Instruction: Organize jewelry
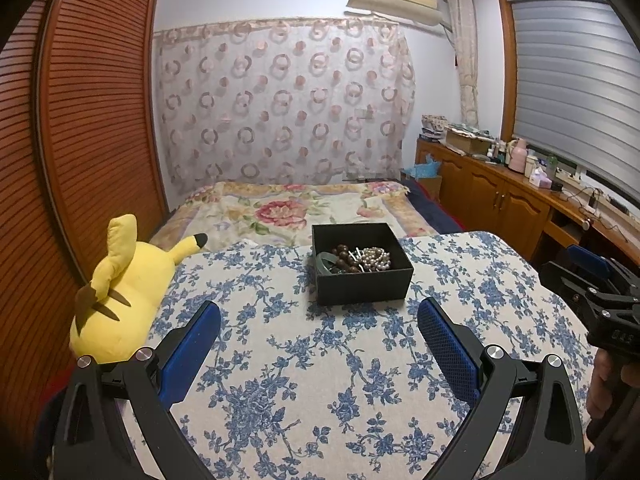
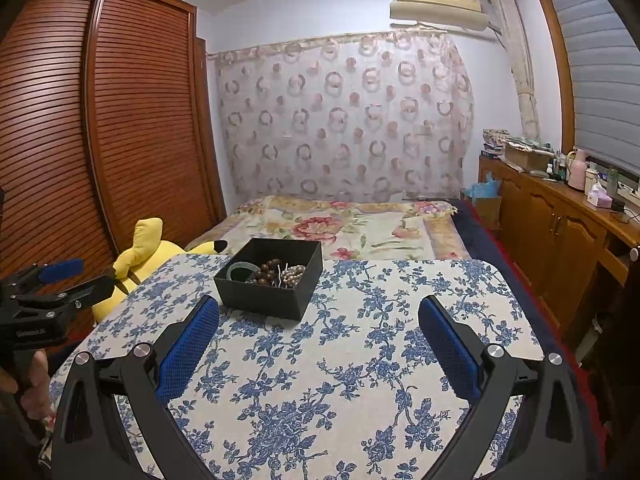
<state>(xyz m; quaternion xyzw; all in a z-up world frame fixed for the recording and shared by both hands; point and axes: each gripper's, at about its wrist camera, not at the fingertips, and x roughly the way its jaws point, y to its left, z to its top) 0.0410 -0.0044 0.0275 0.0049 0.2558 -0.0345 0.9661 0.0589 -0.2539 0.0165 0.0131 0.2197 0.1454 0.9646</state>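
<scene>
A black open box (image 1: 362, 280) stands on the far part of a table with a blue floral cloth (image 1: 304, 380). Inside lie a brown bead bracelet (image 1: 344, 258), a pearl strand (image 1: 376, 258) and a green bangle (image 1: 323, 262). My left gripper (image 1: 319, 312) is open and empty, just short of the box. The box also shows in the right wrist view (image 2: 268, 284), with brown beads (image 2: 270, 272), pearls (image 2: 294, 272) and bangle (image 2: 240, 270). My right gripper (image 2: 319, 312) is open and empty, to the right of the box and nearer.
A yellow plush toy (image 1: 120, 292) lies at the table's left edge (image 2: 144, 252). A bed (image 1: 288, 208) is behind the table. A slatted wardrobe (image 1: 80, 120) is left, a cluttered wooden sideboard (image 1: 500, 184) right. The other gripper shows at the right edge (image 1: 600, 300) and left edge (image 2: 44, 296).
</scene>
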